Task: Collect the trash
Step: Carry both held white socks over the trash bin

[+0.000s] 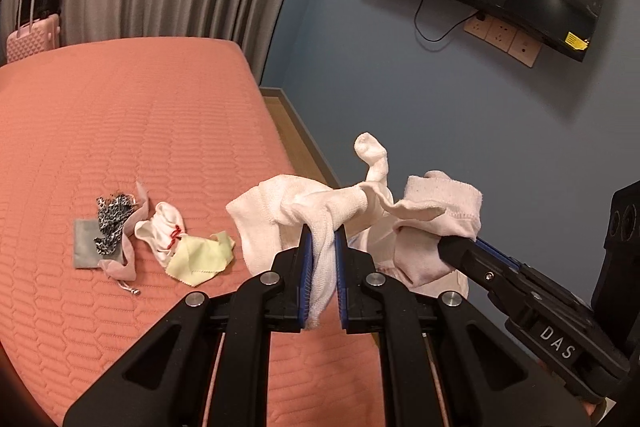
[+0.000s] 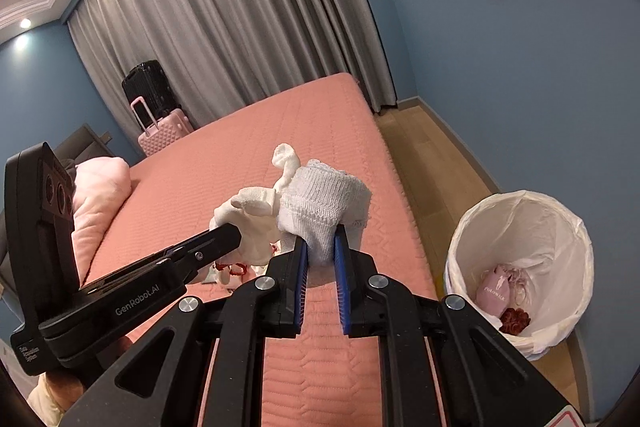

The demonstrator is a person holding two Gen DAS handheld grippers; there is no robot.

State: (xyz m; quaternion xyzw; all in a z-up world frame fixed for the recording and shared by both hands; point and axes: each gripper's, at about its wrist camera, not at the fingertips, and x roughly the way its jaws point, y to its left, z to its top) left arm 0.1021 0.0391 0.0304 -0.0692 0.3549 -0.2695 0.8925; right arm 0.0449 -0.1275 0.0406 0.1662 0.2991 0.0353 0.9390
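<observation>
Both tongs clamped narrow on white socks, lifted clear above the bed (image 1: pixel 140 115), likely for carrying to the bin (image 2: pixel 520 259). Left gripper (image 1: pixel 323 231) pinching a knotted sock (image 1: pixel 304 211); right gripper (image 2: pixel 321 247) squeezing a ribbed sock (image 2: pixel 320 203). Beyond, more scraps (image 1: pixel 160 239) lying on the bed; bin beside the bed, partly filled.

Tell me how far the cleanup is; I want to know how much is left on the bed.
Done: a few items already lie in the lined bin. In hand: the left gripper and right gripper are each shut on a white sock, held above the bed. Left: a small pile of fabric scraps on the bedspread.
</observation>
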